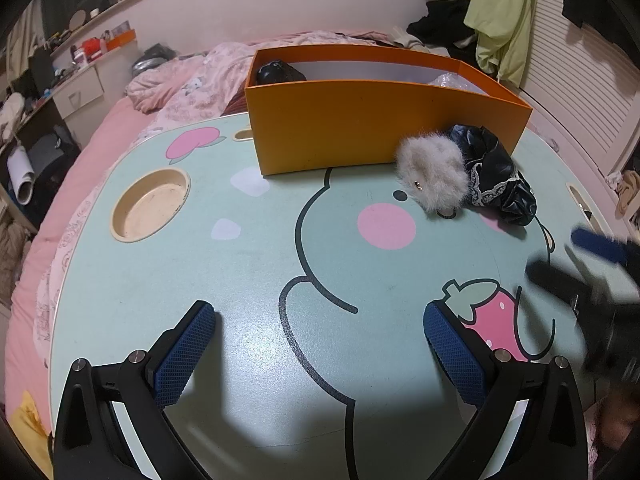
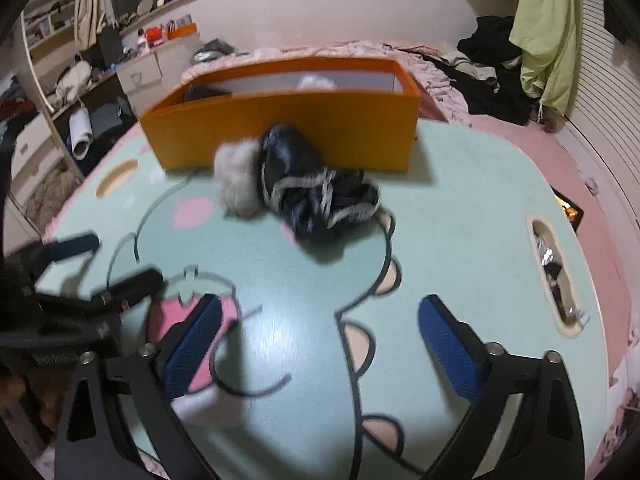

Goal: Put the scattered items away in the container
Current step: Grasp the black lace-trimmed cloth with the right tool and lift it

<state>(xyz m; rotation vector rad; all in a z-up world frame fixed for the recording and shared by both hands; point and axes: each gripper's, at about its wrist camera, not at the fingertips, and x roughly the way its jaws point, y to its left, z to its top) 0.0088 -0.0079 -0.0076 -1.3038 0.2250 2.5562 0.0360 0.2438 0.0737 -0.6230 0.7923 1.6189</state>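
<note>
Both tools empty, jaws apart: left tool (image 1: 318, 344), right tool (image 2: 320, 344). Fluffy pouch (image 2: 236, 176) and black bundle (image 2: 320, 196) touch, on counter (image 2: 460, 216) against orange box (image 2: 280, 128). Advise taking one item at a time, centred.

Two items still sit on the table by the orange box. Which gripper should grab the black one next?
Right, probably. The black lace-trimmed bundle lies almost straight ahead of the open, empty right gripper. From the left gripper, also open, it lies off to the right behind the grey fur piece, beside the orange box.
</note>
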